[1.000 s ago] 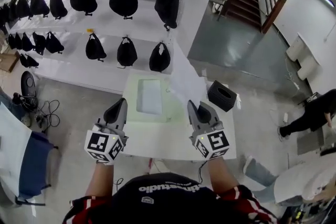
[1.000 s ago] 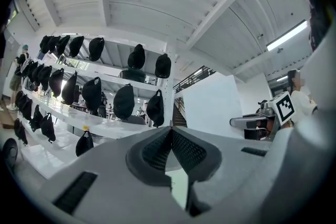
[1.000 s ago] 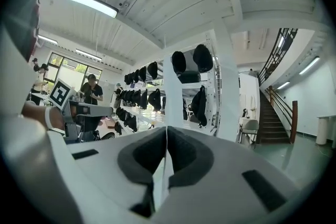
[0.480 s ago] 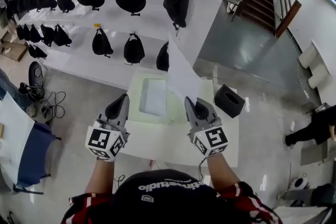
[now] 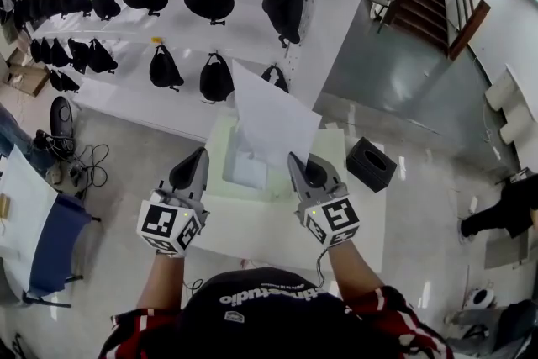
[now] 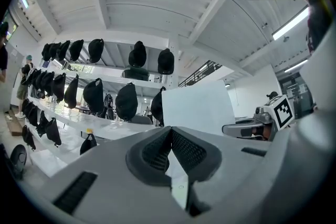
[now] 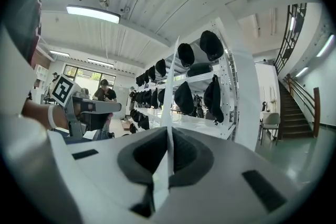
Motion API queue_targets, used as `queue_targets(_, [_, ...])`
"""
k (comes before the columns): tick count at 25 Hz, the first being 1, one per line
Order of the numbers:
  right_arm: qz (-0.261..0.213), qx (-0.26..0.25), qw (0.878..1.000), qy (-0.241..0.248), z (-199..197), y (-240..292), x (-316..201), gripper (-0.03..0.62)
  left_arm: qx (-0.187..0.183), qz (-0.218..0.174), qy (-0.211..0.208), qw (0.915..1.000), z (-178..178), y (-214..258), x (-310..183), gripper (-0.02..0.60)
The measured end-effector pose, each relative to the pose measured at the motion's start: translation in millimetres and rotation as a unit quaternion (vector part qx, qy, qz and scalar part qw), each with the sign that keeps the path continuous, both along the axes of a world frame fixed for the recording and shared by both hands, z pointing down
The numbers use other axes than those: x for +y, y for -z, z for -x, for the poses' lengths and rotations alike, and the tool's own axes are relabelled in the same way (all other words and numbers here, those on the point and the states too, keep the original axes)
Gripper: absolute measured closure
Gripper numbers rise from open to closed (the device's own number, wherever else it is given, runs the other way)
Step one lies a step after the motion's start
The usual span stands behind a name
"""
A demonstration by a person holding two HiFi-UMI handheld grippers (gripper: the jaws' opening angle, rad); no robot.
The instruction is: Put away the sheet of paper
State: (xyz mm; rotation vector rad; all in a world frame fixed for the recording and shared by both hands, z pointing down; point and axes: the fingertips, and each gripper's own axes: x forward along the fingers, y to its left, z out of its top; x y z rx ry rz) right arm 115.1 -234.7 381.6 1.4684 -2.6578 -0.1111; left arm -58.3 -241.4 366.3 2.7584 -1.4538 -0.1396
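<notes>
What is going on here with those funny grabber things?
A person holds a hand-held gripper in each hand. The right hand-held gripper is pinching a sheet of paper near its bottom and holding it upright above the white table. The left hand-held gripper is closed with nothing in it.

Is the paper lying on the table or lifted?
Lifted. The right gripper is shut on the paper at its lower edge, holding it above the table.

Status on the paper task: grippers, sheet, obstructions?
Right gripper shut on sheet of paper, raised above table. Left gripper shut, empty. Black box sits right of tray.
</notes>
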Motion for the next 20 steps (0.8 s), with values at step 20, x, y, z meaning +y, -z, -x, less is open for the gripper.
queue_targets(20, [0.065,0.002,0.998,0.003,-3,-64,-42,0.591,-0.01,0.016,0.024,0.9995,16,-10,-15,0.577])
